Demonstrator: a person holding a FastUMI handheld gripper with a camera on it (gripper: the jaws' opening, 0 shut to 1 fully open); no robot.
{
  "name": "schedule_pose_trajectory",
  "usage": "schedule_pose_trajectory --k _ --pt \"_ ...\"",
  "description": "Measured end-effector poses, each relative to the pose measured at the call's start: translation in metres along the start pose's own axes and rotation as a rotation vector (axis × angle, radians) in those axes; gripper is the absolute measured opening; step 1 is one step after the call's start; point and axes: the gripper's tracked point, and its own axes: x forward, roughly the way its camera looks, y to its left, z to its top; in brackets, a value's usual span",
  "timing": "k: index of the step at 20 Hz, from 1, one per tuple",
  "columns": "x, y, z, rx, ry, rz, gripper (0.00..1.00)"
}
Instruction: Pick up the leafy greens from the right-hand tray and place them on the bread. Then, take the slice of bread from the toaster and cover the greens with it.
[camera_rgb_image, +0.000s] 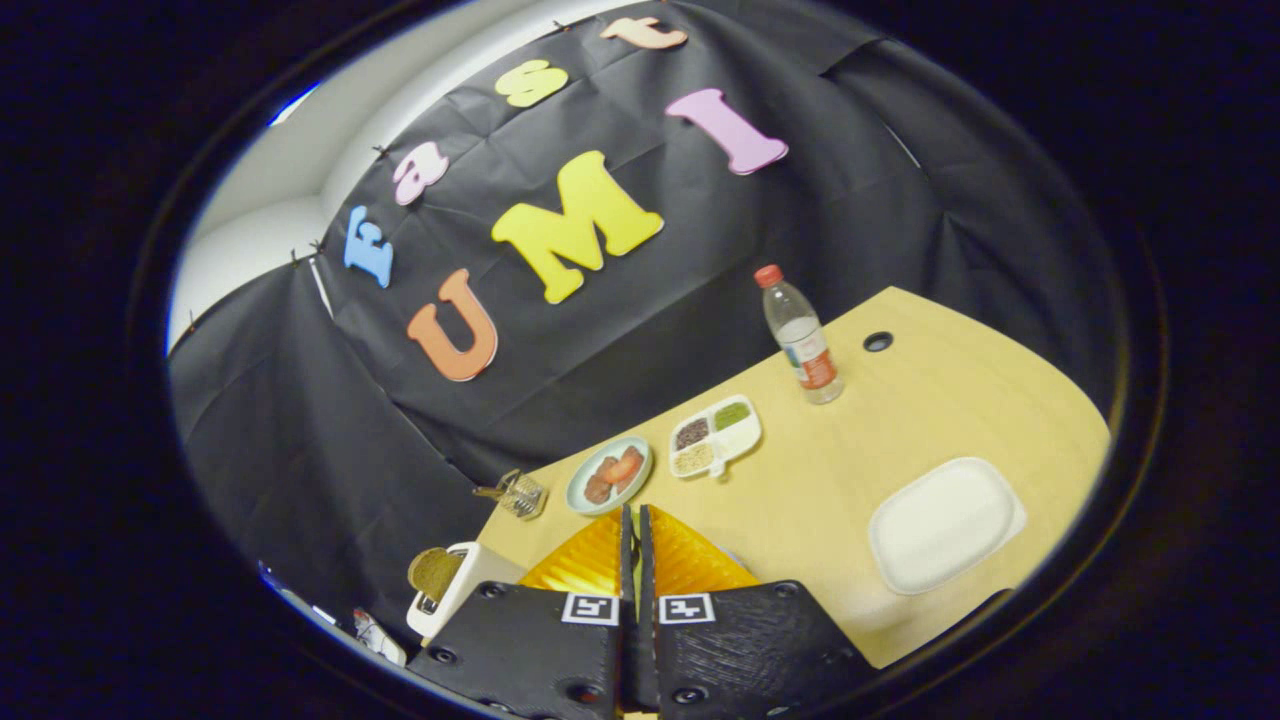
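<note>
bread slice (433, 572) stands upright in the white toaster (455, 590) just to the left of the gripper (634, 530), whose orange fingers (590, 560) are pressed together with nothing between them. beyond the fingertips lie a round plate (608, 475) and a divided tray (716, 436), with a water bottle (802, 335) farther off. the white tray (945, 523) to the right on the pale wooden table (830, 470) looks bare, so the greens are likely placed already.

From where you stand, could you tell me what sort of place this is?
Probably a staged kitchen-table booth: a wooden table against black cloth, with a toaster holding bread, a sectioned tray and a water bottle. The gripper is shut, holding nothing.
</note>
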Motion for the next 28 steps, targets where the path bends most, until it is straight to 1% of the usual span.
schedule_pose_trajectory --k 4,6,9,11,15,18,23,25,26,28 --pt "0.039 0.043 -0.04 -0.014 0.04 0.044 0.0" --pt "0.056 0.054 -0.061 -0.028 0.065 0.052 0.0" --pt "0.071 0.064 -0.083 -0.016 0.092 0.069 0.0" --pt "0.077 0.056 -0.089 -0.036 0.093 0.054 0.0" --pt "0.075 0.029 -0.097 -0.089 0.085 0.003 0.0" --pt "0.076 0.0 -0.103 -0.121 0.097 -0.055 0.0" --pt "0.074 -0.027 -0.107 -0.148 0.11 -0.088 0.0" --pt "0.073 -0.039 -0.111 -0.201 0.12 -0.116 0.07" --pt "0.076 -0.044 -0.114 -0.219 0.129 -0.119 0.07" --pt "0.077 -0.054 -0.118 -0.241 0.139 -0.135 0.2"
